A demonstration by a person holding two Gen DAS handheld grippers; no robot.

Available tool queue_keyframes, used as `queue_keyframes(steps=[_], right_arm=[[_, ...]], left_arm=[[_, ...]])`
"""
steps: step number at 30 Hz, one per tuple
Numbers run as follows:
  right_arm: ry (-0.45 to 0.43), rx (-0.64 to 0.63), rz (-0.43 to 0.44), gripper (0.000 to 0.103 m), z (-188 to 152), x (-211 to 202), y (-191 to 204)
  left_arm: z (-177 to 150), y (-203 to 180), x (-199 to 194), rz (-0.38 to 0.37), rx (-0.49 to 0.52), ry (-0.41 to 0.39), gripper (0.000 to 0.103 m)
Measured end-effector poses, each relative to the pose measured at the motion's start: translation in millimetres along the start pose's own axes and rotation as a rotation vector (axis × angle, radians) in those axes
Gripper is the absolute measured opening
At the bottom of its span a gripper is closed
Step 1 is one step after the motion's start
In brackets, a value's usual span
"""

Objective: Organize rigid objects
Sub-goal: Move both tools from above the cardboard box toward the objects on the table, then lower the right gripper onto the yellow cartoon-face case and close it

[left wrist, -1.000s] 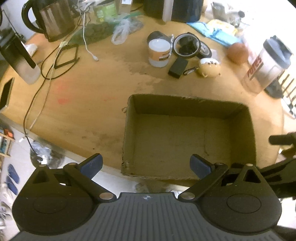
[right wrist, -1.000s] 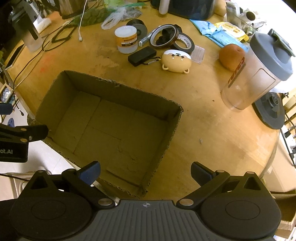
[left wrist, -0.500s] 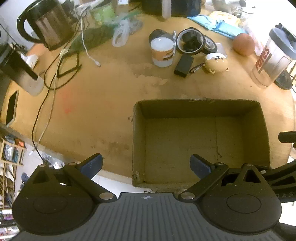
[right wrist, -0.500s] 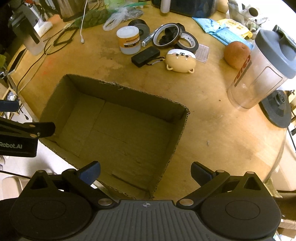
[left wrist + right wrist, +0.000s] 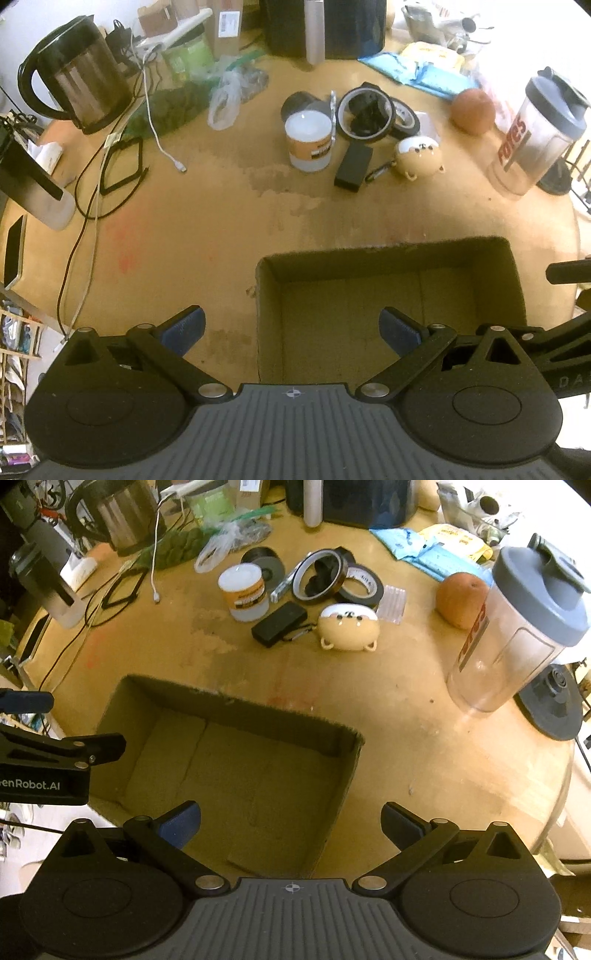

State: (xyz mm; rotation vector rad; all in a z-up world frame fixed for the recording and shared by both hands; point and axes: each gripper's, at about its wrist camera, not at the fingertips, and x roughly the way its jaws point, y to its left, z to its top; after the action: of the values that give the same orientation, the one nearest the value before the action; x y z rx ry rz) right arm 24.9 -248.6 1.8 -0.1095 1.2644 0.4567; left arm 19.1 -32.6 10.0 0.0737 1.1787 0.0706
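Cluttered round table [image 5: 221, 221]: my left gripper [image 5: 291, 328] and right gripper [image 5: 290, 823], both spread and empty, hover over the bare cardboard box [image 5: 236, 705]; next, reaching the far white jar [image 5: 243, 590].

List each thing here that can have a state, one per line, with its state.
Box: open, empty.
Left claw: open, holding nothing.
Right claw: open, holding nothing.
Shaker: upright, lid on.
Jar: upright, lid on.
Kettle: upright, lid shut.
Cable: end unplugged.
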Motion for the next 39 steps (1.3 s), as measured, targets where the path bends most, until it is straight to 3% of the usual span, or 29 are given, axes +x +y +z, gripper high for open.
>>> queue_keyframes(steps=[11,15,24,39], right_arm=[[-0.085,0.070,-0.027,0.103,16,-5,-18],[-0.132,0.114,-0.032,0.103,18,-5,-29],[-0.148,0.098,-0.042,0.103,32,1,-46],[-0.202,0.019,0.007,0.103,59,18,-46]], left_arm=[[18,9,-3,-0.065,-0.047,-0.038,0.102],[21,10,-3,-0.055,-0.041,-0.044,0.102],[24,17,3,-0.029,-0.036,-0.029,0.102],[21,25,7,-0.109,-0.085,-0.021,0.102]])
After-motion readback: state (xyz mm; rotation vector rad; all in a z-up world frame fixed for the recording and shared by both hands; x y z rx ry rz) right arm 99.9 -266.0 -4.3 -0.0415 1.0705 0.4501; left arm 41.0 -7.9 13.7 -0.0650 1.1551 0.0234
